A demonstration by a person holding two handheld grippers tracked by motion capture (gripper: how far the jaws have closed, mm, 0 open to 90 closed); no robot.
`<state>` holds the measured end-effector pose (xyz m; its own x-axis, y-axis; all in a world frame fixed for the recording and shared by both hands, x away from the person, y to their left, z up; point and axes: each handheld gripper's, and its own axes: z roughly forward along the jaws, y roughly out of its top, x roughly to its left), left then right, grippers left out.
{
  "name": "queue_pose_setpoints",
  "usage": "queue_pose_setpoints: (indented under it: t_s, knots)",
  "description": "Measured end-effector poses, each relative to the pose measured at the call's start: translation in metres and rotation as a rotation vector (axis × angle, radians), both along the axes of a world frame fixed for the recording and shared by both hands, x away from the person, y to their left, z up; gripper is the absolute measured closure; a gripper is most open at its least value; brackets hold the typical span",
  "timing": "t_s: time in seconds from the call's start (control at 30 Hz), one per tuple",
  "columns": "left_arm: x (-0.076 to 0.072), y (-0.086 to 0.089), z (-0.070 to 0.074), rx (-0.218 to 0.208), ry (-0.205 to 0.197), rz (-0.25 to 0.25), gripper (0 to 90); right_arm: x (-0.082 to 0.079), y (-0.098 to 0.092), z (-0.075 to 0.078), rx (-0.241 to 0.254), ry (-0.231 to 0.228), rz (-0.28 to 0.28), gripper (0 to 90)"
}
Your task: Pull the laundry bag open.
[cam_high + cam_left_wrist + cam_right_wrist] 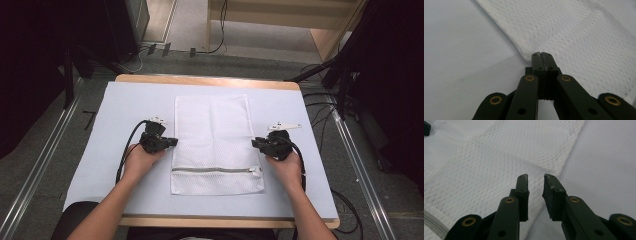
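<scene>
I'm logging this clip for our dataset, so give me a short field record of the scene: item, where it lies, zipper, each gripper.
item: white mesh laundry bag
placement: flat on the pale blue table cover
zipper: shut, running across near the person's end
left gripper: jaws shut at the bag's left edge, seemingly pinching it
right gripper: jaws apart over the bag's right edge, not gripping
</scene>
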<state>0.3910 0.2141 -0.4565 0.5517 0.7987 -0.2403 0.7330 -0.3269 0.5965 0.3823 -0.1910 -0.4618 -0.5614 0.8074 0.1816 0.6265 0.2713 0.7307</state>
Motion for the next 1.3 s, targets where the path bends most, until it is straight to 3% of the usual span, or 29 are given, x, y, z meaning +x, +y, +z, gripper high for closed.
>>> queue_pose_setpoints:
  t_s: [0.27,0.5,0.6,0.7,0.93,1.3]
  knots:
    - [0.001,0.0,0.002,0.009,0.005,0.006,90.0,0.002,-0.001,-0.004,-0.017,0.026,-0.02,78.6]
    - [0.001,-0.001,0.002,0.013,0.006,0.012,90.0,0.007,0.002,-0.012,-0.026,0.066,-0.007,75.7]
    - [0.002,0.0,0.002,0.014,0.011,0.013,90.0,0.007,0.004,-0.012,-0.052,0.056,-0.016,82.7]
    - [0.002,0.003,0.003,0.013,0.012,0.019,90.0,0.007,0.004,-0.013,-0.033,0.067,-0.013,88.9]
    - [0.002,0.009,0.006,0.02,0.015,0.038,90.0,0.008,0.008,-0.011,-0.034,0.086,0.0,90.0]
    - [0.005,0.033,0.011,-0.006,0.021,0.075,90.0,0.014,0.031,-0.012,-0.038,0.056,0.049,90.0]
